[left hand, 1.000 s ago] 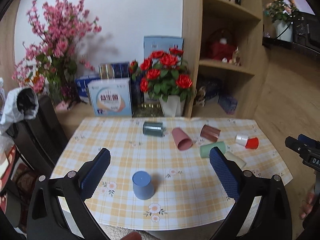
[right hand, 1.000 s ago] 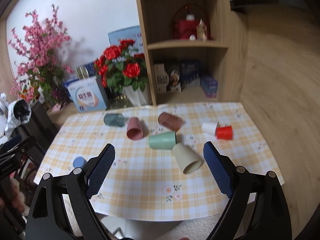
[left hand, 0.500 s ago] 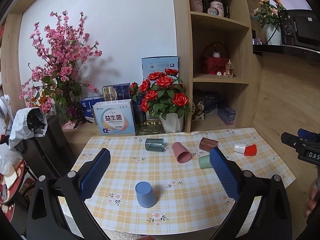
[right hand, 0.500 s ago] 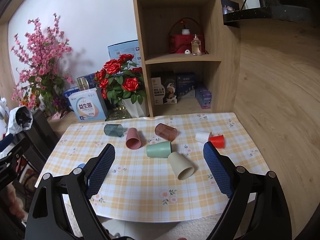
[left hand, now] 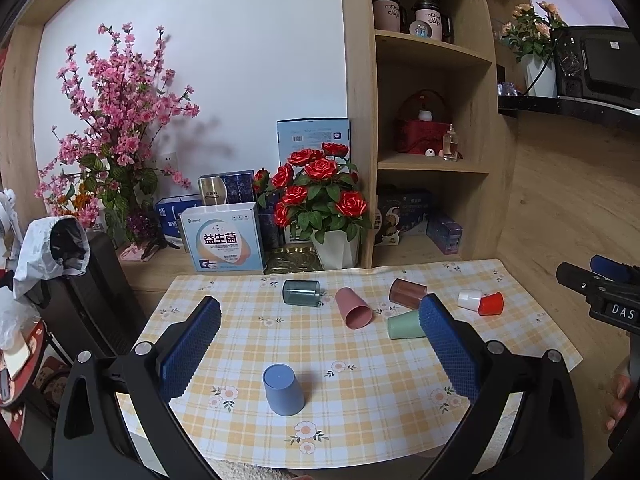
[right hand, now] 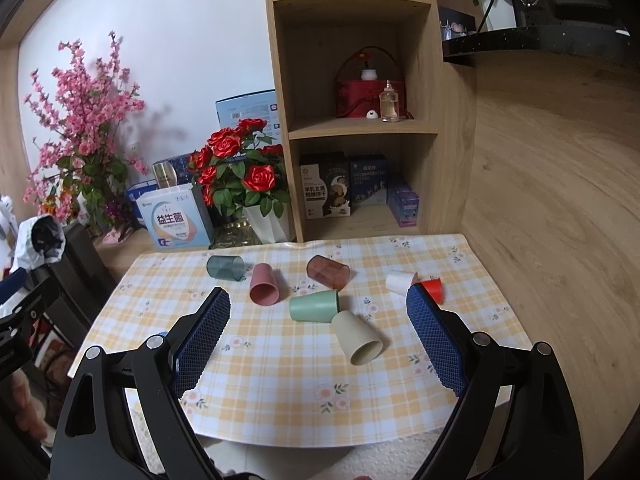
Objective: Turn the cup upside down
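A blue cup (left hand: 282,389) stands upside down near the front of the checked table (left hand: 360,420). Several cups lie on their sides farther back: teal (left hand: 301,293), pink (left hand: 353,313), brown (left hand: 407,292), green (left hand: 404,325), white (left hand: 469,299), red (left hand: 490,304). The right wrist view also shows a beige cup (right hand: 358,338) lying on its side, along with the green (right hand: 314,306) and pink (right hand: 264,283) ones. My left gripper (left hand: 316,344) is open and empty, held back above the blue cup. My right gripper (right hand: 318,332) is open and empty, above the front of the table.
A pot of red roses (left hand: 320,208), boxes (left hand: 222,238) and a pink blossom arrangement (left hand: 108,128) stand behind the table. A wooden shelf unit (left hand: 424,120) rises at the back right. A black chair (left hand: 92,292) with a white bag is at the left.
Both grippers have pulled back and tilted up, so the table looks smaller and more shelf shows. The cups have not moved.
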{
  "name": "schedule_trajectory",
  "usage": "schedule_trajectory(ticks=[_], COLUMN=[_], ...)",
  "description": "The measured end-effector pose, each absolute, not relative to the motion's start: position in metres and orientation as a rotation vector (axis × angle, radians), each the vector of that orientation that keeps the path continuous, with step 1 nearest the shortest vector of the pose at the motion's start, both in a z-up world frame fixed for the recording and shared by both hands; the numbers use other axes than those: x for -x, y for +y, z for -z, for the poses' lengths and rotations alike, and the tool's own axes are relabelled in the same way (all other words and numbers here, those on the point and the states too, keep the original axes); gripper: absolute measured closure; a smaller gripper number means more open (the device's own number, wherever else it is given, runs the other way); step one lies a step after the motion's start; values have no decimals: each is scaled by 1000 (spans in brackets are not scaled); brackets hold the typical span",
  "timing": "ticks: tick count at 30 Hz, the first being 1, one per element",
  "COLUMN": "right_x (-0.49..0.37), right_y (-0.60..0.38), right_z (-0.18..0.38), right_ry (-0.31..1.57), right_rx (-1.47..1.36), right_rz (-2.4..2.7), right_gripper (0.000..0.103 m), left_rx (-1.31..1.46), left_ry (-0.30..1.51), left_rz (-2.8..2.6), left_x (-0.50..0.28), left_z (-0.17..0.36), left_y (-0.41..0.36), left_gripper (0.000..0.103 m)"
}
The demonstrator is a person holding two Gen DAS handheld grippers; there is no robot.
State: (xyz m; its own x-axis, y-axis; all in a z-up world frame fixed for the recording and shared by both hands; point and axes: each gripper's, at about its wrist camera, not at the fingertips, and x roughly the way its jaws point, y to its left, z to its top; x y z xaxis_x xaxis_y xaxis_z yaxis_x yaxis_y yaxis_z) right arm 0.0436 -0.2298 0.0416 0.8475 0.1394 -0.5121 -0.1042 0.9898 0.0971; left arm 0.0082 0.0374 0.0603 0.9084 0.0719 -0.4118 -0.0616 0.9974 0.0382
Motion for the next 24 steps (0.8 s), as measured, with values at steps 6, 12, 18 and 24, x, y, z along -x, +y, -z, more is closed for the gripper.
schedule_trajectory(ticks=[6,12,18,24], right_x=[-42,-41,-40,-39], right_y=[-227,-228,-227,-228], right_z=[-43,-44,-43,-43], right_ry=[533,534,534,533], right_rx=[-49,-47,-47,-46], right_rz=[-117,-118,-117,-115], right_gripper=[16,16,16,16], left_rx=[-24,-25,-23,-21], left_ry=[424,428,431,432], left_rz=[-67,-65,-62,-62], left_x=[-8,-8,-7,-6], left_z=[-61,-60,-61,-60], left_y=[38,36,35,35], left_gripper=[6,6,6,6])
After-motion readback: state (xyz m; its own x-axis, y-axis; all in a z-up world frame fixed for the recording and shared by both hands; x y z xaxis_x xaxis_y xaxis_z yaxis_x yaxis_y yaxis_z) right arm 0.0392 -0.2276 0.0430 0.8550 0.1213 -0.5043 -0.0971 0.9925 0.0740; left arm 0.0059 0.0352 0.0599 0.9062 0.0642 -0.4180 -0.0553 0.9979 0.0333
